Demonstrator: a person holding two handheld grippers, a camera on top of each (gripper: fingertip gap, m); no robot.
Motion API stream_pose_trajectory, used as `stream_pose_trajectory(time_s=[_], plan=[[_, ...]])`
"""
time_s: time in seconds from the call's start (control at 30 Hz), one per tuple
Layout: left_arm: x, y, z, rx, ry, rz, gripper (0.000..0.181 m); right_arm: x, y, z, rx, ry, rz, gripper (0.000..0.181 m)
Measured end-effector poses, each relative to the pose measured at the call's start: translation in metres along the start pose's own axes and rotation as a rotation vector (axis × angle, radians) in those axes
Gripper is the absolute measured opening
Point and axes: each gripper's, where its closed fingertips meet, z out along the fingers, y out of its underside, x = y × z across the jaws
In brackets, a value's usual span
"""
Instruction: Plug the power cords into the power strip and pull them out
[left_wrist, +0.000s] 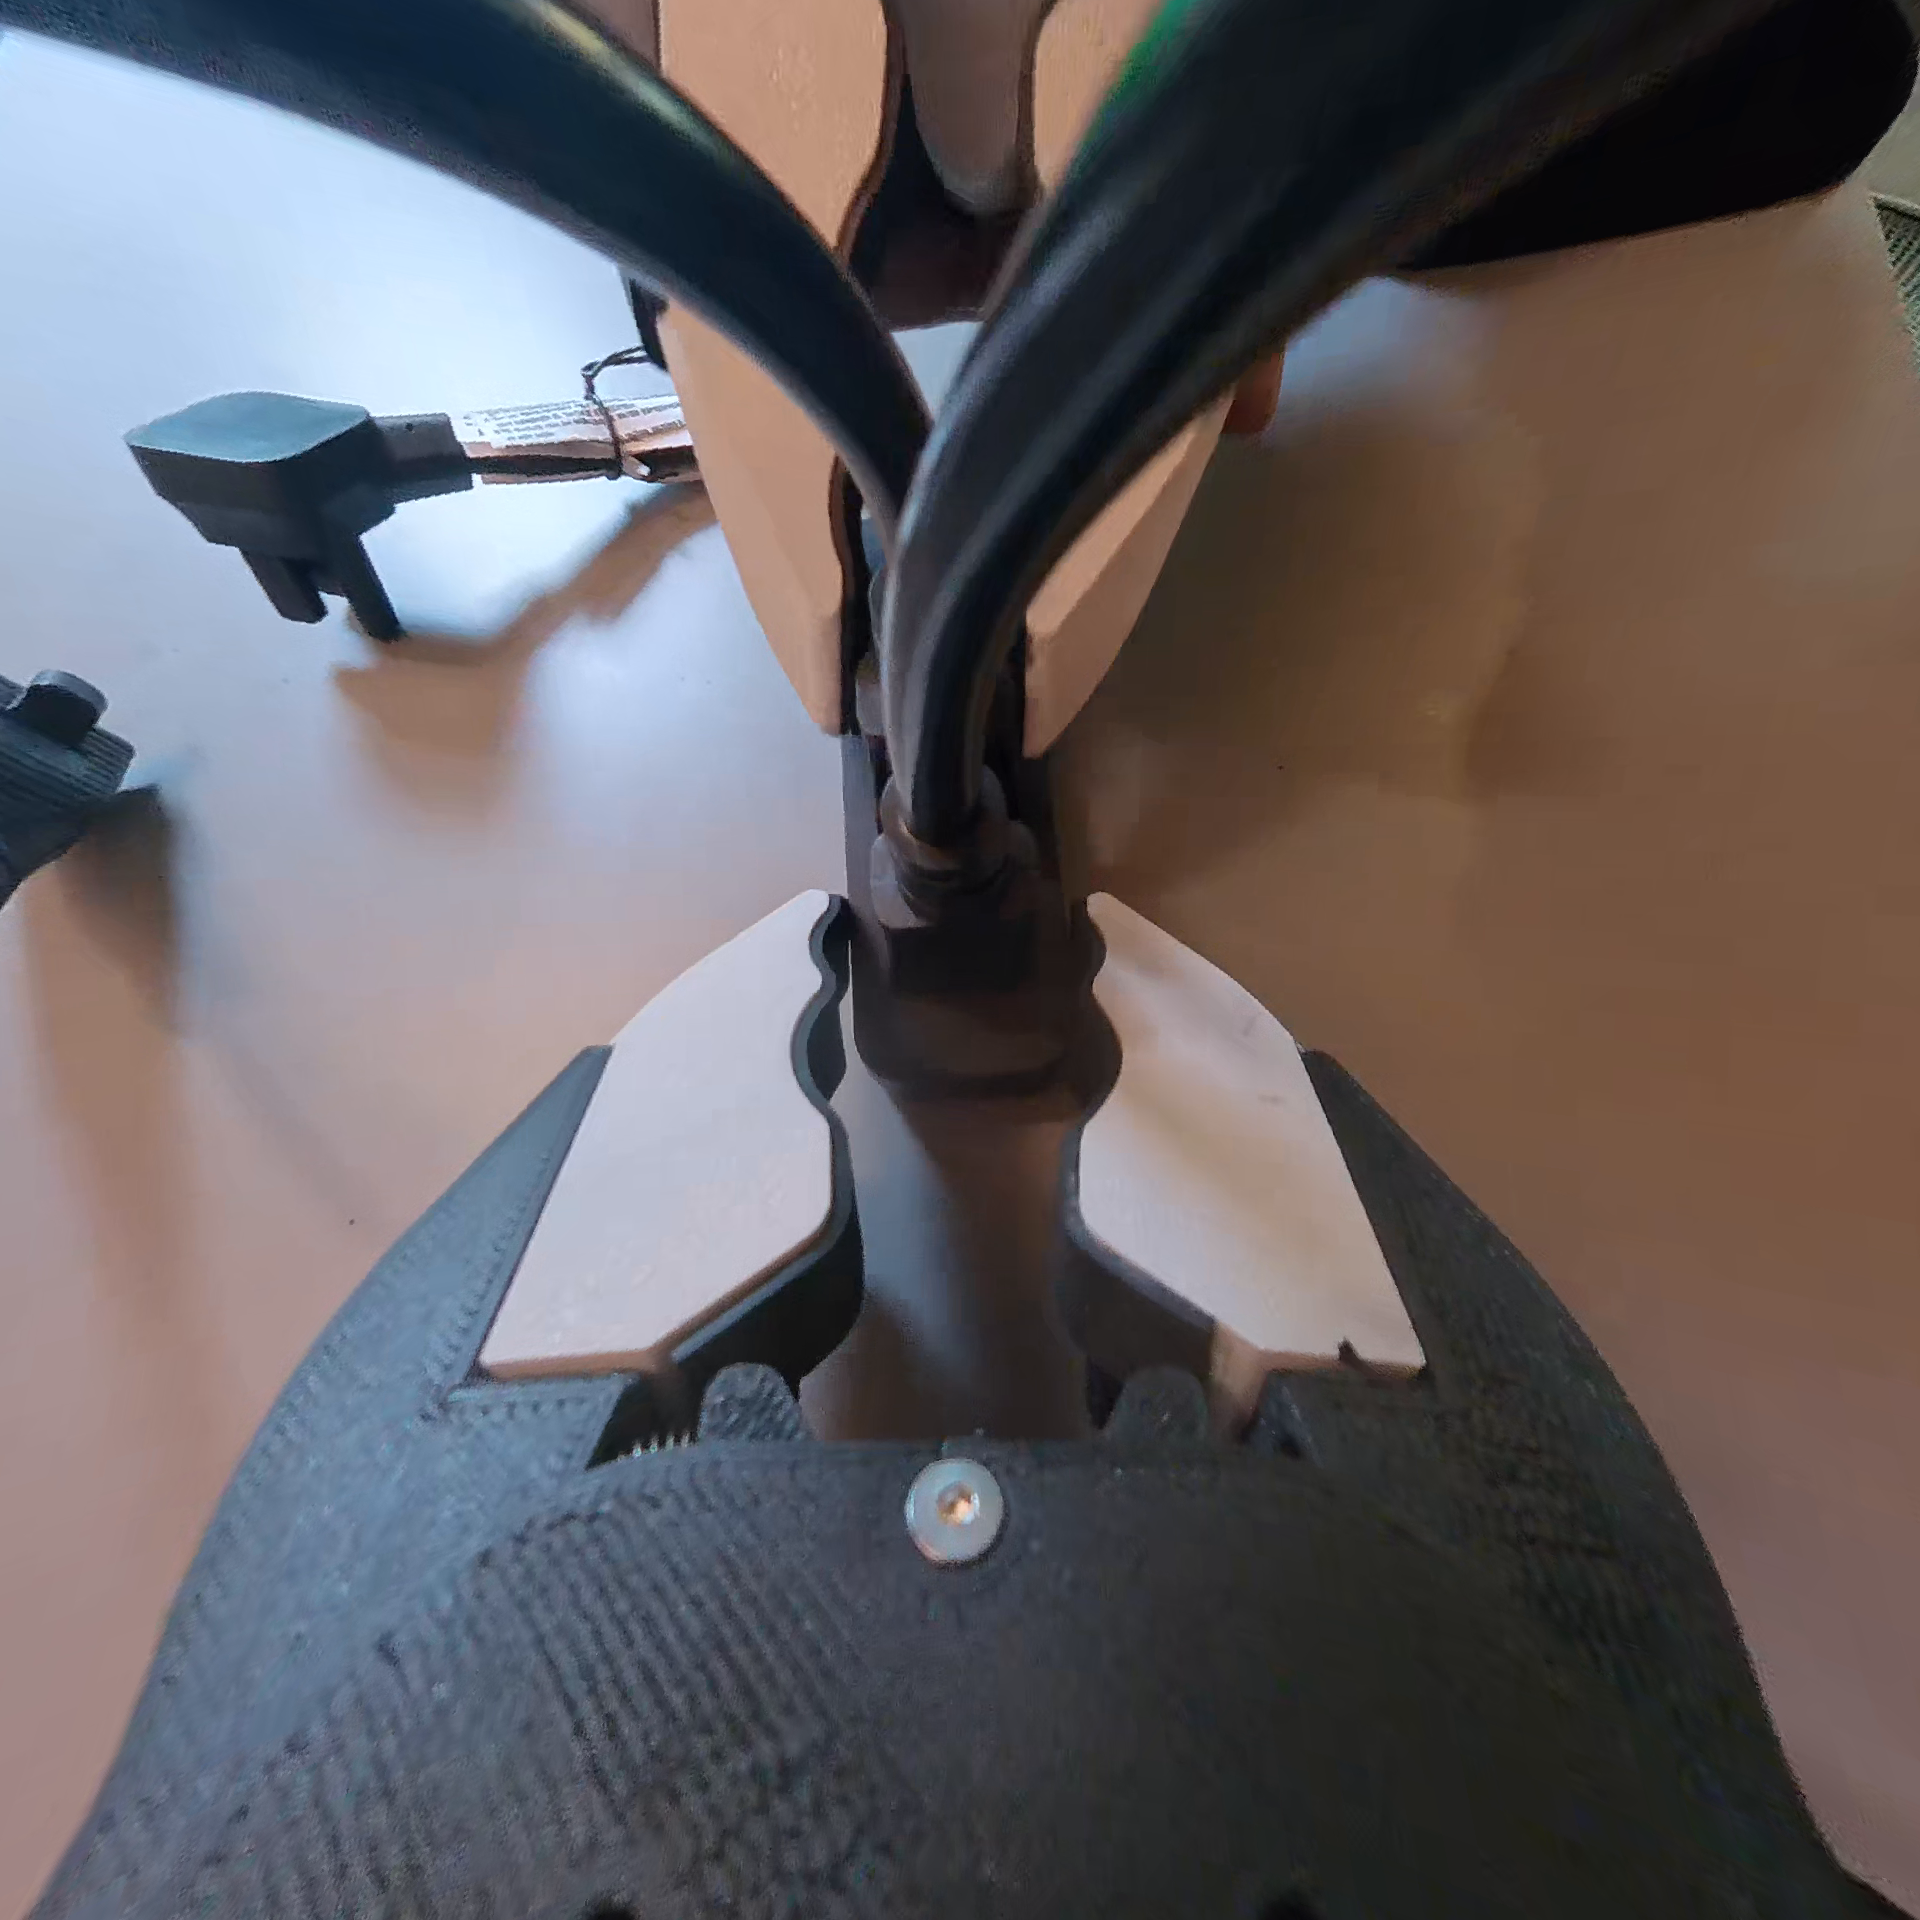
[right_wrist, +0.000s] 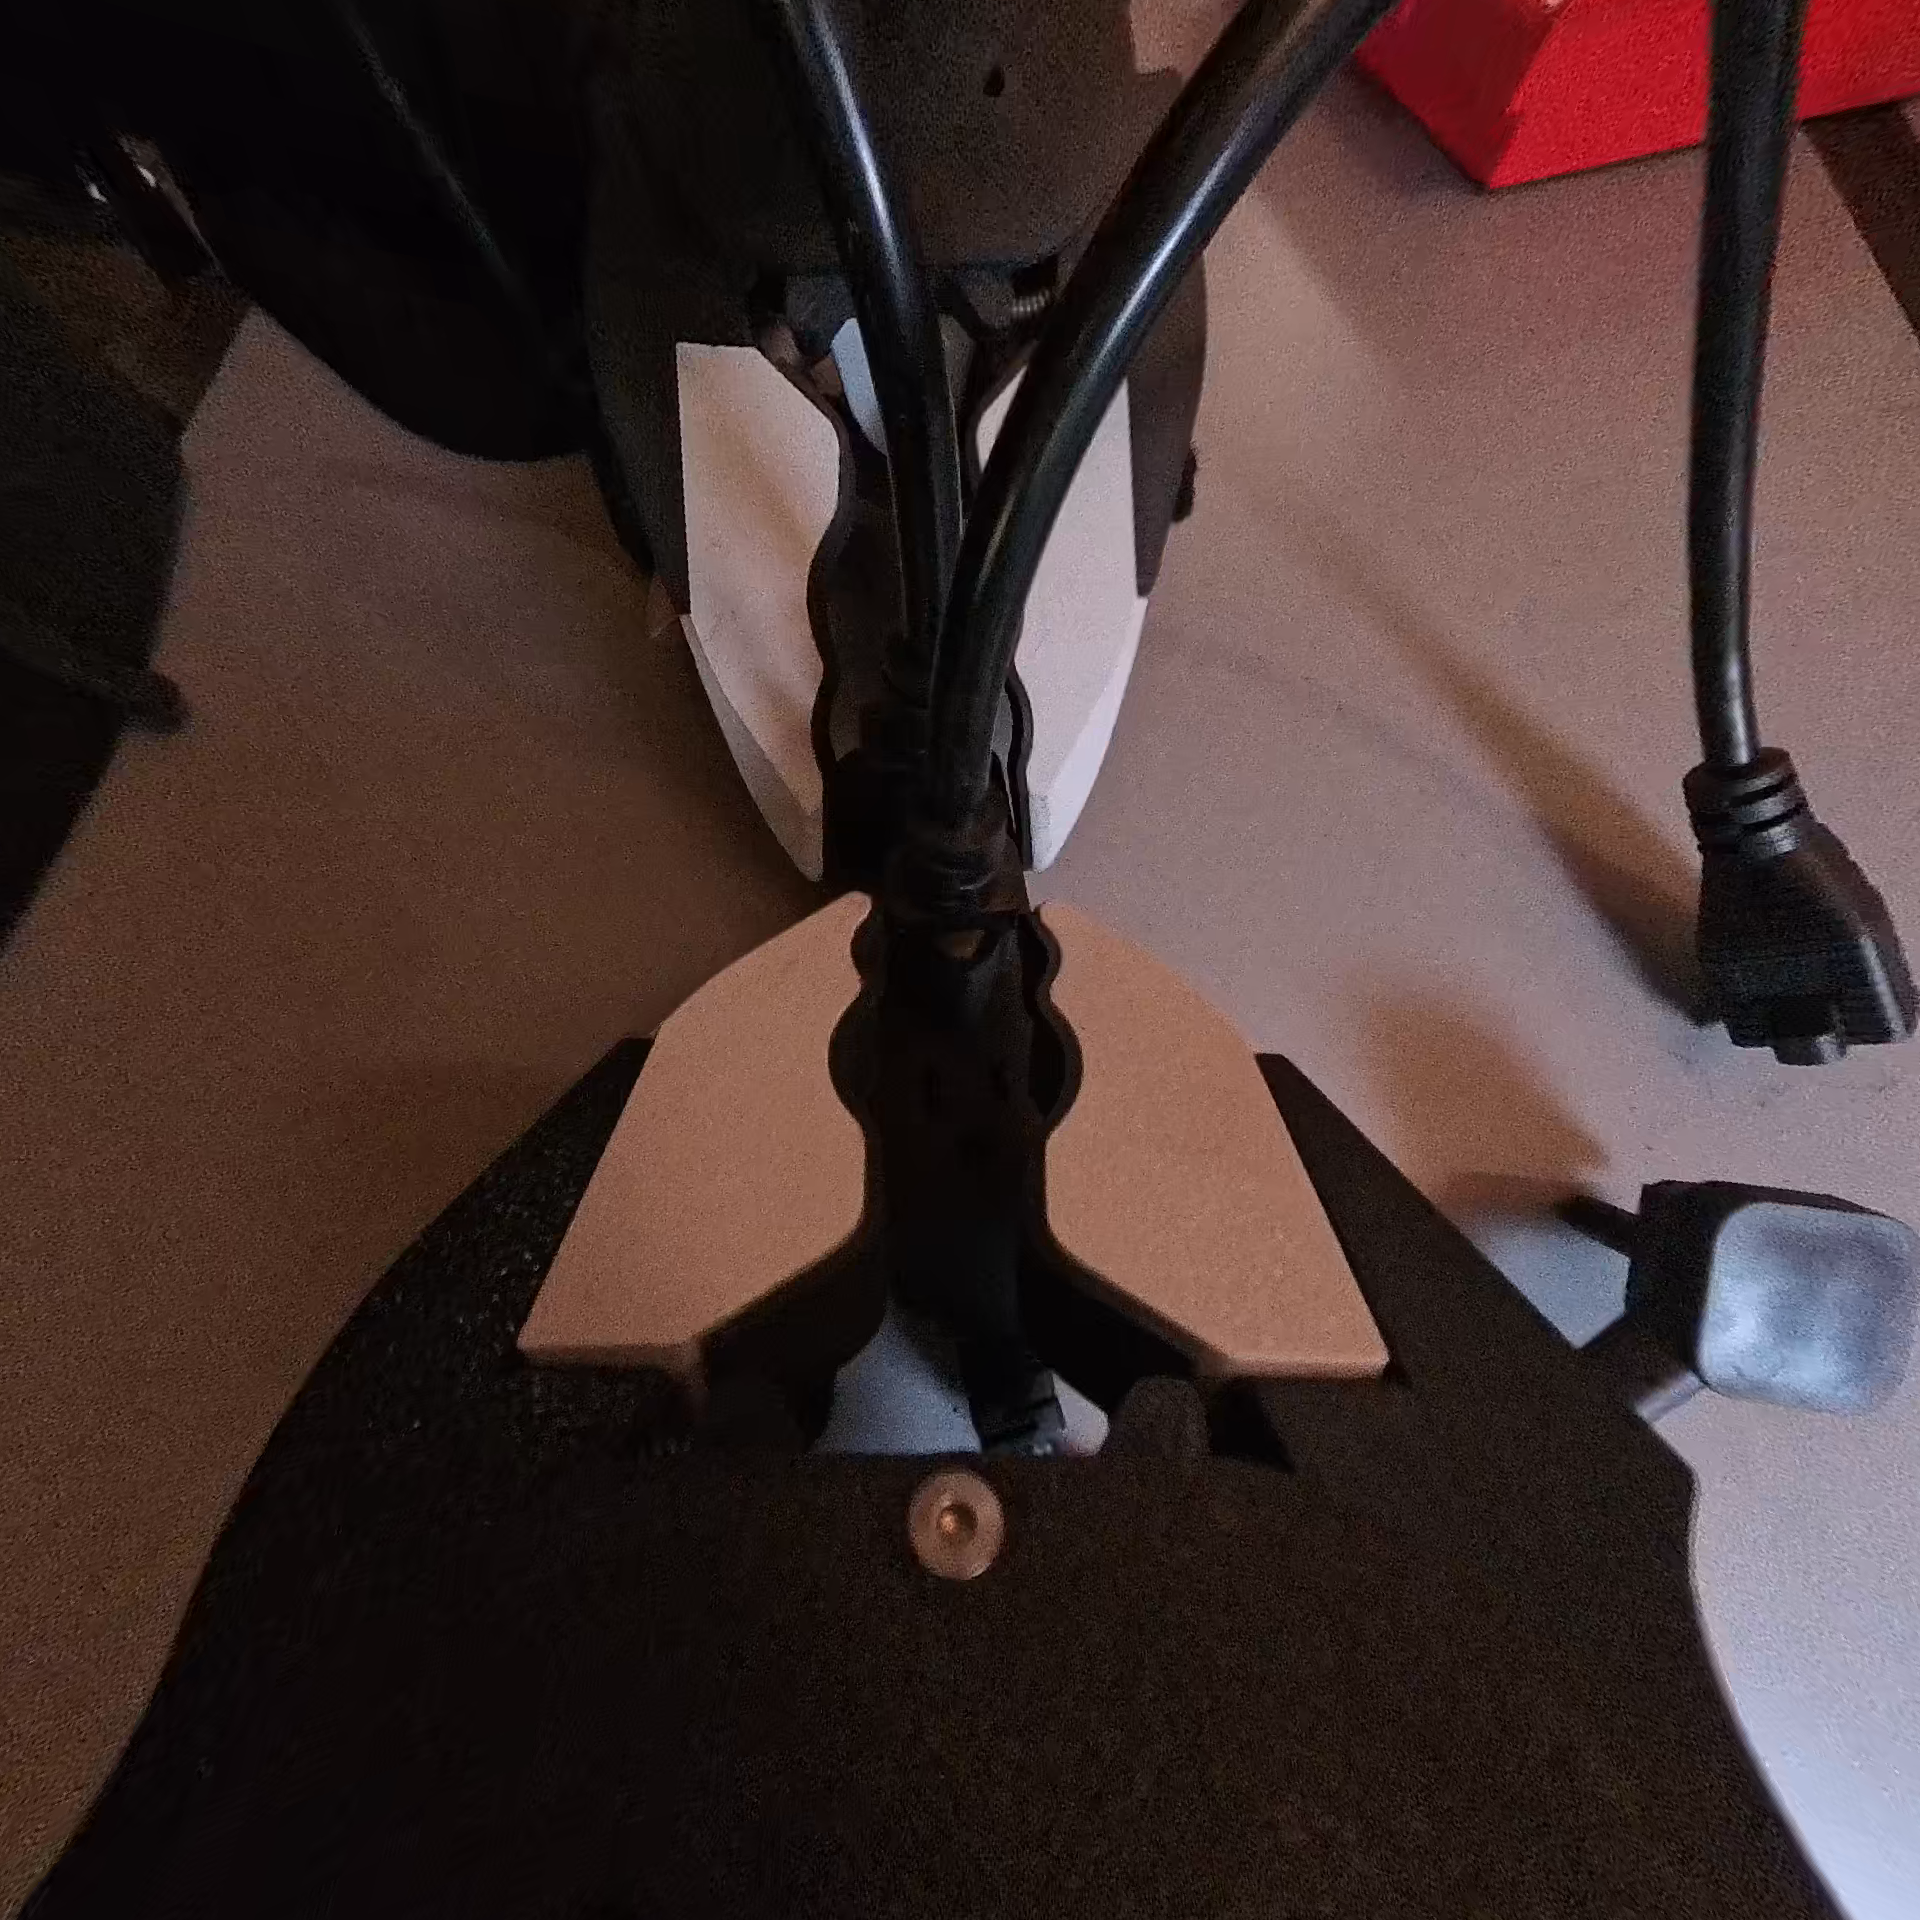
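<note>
Gripping one joined pair of cord ends at frame centre, the left gripper and right gripper face each other tip to tip, fingers closed on it. Loose plugs lie on the worktop: one at left, another at right. No power strip shows, so this looks like separating connectors; next calls for a straight pull apart.

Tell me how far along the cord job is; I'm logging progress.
Done: cannot tell; no power strip shows in either view. In hand: left claw and right claw both clamp black cord ends. Left: a loose plug and another connector lie unplugged on the table.
</note>
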Motion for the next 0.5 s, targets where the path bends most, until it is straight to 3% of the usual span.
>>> stream_pose_trajectory(time_s=[0.5], plan=[[-0.0036,0.0031,0.0003,-0.182,0.086,0.052,0.041,-0.0013,-0.0016,0.0044,0.114,0.043,-0.017,0.024]])
